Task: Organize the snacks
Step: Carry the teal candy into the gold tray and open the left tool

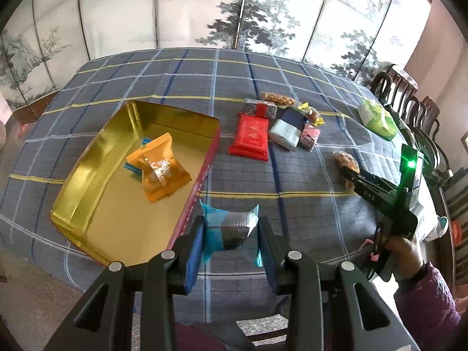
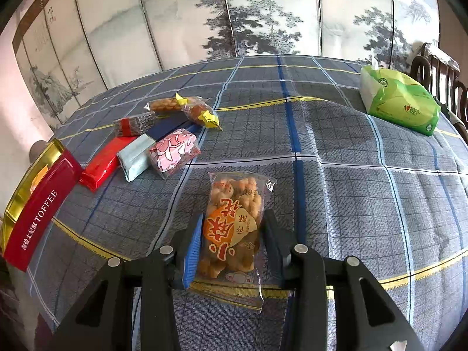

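In the left wrist view, a small blue and silver candy (image 1: 231, 228) is gripped between the blue pads of the left gripper (image 1: 231, 244), held above the checked tablecloth (image 1: 292, 175) just beside the red outer wall of the toffee tin (image 1: 87, 175). The tin lies open with its gold inside upward; an orange snack bag (image 1: 159, 168) is seen inside it, lying over something blue that is mostly hidden. Further back on the cloth a cluster of snacks is laid close together: a red packet (image 1: 251, 137), a pale blue and navy packet (image 1: 288, 130), a pink-patterned packet (image 1: 309, 136) and a grey bar with a red band (image 1: 261, 108). A green tissue pack (image 1: 377, 120) is set near the far right edge. The right gripper (image 1: 349, 177) is seen from the side, closed around a bag of fried twists (image 1: 345, 163), though the contact is partly hidden by the black fingers.

In the right wrist view, the bag of fried twists (image 2: 232, 228) is clamped between the two pads of the right gripper (image 2: 232, 242), its clear lower end hanging over the cloth (image 2: 365, 204). The tin (image 2: 41, 204) is shown at the left edge, well apart from the bag, with the word TOFFEE on its red side. The red packet (image 2: 101, 165), the pale blue packet (image 2: 136, 159) and the pink-patterned packet (image 2: 174, 152) lie touching in a row beyond the gripper. The tissue pack (image 2: 399, 102) rests at the far right.
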{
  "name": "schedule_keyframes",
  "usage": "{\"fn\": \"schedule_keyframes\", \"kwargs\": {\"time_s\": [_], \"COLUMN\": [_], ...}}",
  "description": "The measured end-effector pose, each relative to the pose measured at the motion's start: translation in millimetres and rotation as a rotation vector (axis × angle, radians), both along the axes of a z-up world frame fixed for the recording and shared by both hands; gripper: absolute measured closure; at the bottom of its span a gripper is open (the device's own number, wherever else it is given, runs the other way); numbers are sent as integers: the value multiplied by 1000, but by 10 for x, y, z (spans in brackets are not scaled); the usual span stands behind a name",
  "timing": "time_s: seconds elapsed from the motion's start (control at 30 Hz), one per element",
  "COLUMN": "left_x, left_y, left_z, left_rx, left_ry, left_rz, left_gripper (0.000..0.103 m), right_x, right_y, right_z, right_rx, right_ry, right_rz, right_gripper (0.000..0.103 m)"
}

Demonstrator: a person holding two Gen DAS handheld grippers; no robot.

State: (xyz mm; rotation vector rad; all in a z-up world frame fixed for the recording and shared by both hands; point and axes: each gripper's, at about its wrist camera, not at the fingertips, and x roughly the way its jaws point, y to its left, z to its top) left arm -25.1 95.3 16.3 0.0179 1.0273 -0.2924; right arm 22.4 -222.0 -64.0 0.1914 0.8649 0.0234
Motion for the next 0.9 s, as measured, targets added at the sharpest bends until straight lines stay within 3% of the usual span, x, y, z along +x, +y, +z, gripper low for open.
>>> {"fn": "schedule_keyframes", "kwargs": {"time_s": [0.3, 0.63, 0.9], "left_x": [81, 369, 528], "left_y": [469, 1075, 1052], "left_z": [-48, -147, -291], "left_rx": [2, 78, 144], "left_ry": [-5, -31, -32], "left_rz": [96, 226, 192], "left_gripper": [67, 67, 67], "right_x": [-3, -4, -10], "right_y": [-3, 11, 14], "right_z": [2, 3, 0], "right_rx": [3, 8, 9], "right_ry": [0, -2, -2], "right_rz": [2, 7, 9], "right_gripper": [66, 66, 66]}}
